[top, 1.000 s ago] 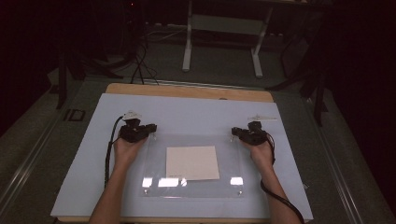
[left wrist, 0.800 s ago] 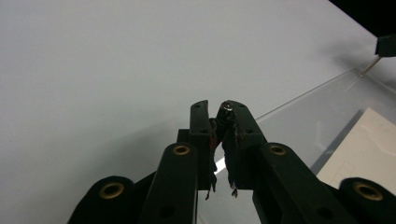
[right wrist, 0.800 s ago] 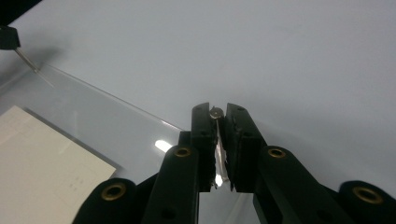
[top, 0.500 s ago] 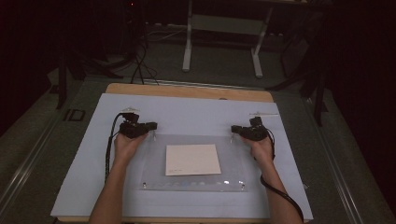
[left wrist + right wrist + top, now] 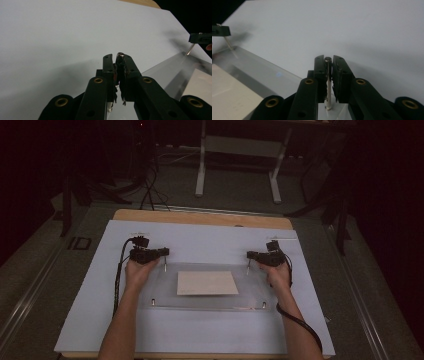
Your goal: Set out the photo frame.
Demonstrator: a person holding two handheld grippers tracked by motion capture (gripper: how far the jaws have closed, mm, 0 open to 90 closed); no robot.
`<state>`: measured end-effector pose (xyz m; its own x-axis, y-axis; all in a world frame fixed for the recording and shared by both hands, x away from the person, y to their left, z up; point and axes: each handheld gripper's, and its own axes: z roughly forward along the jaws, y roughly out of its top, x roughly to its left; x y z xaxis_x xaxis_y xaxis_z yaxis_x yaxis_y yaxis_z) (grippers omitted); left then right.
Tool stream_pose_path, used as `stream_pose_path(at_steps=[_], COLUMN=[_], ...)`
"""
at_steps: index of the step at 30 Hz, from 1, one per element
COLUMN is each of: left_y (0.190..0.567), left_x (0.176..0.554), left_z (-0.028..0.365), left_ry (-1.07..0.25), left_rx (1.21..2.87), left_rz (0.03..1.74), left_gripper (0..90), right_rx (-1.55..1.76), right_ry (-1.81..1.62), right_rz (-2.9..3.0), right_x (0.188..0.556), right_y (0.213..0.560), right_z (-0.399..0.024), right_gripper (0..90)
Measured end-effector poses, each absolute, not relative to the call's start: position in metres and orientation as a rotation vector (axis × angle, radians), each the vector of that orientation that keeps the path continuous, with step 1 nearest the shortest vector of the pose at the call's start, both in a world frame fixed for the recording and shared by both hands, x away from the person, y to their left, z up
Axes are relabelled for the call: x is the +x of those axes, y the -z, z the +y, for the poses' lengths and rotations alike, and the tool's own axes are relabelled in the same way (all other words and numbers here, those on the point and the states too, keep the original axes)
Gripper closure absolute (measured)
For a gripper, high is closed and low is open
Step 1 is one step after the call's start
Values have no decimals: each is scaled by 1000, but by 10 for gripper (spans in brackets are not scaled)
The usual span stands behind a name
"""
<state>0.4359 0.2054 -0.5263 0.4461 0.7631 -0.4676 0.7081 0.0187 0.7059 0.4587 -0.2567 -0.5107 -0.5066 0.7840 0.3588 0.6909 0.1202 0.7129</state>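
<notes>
Black jaws of the left gripper (image 5: 117, 61) are pressed together on a thin metal pin (image 5: 120, 55), whose rounded head is seen just above the jaw tips in the left gripper view. Those jaws have just been closing further, with the pin between them. Likewise, the jaws of the right gripper (image 5: 328, 62) are clamped on a second upright pin (image 5: 328, 82), its shaft running down between the pads to the clear plate below; these jaws have just been opening a little, yet the pin is seen gripped between them.

From above, the left gripper (image 5: 161, 254) is held at the far left corner of a clear acrylic sheet (image 5: 160, 292), and the right gripper (image 5: 251, 256) at its far right corner, each with its pin hanging down onto the corner of the sheet. Two further short pegs are seen standing at the near corners of the sheet. A pale rectangular card (image 5: 207, 283) is laid under or within the sheet, midway between the grippers. The sheet is laid on a white board (image 5: 200, 237) that covers a wooden table (image 5: 200, 216). Each gripper is carried by a hand, and a black cable is trailed back along each forearm.
</notes>
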Motion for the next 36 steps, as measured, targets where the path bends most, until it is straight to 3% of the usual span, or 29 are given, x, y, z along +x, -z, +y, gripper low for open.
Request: stream_pose_path(at_steps=[12, 26, 31, 34, 36], left_y=[527, 528, 529, 530, 530], left_x=[441, 442, 444, 445, 445], left_z=[202, 202, 201, 201, 201], left_ry=[-82, -76, -70, -61, -61], left_rx=[1700, 1691, 1676, 1663, 1661], left_rz=[1316, 1328, 1347, 1360, 1363], left_gripper=[853, 852, 853, 853, 853], right_rx=[1320, 1162, 1105, 1037, 1024], right_ry=[-1160, -1298, -1327, -1322, -1317], right_rz=[2262, 2323, 2332, 2342, 2339], right_x=[439, 405, 390, 379, 373], right_y=[485, 443, 422, 413, 407], right_z=[-258, -245, -236, -229, -225], right_gripper=[609, 537, 449, 337, 335])
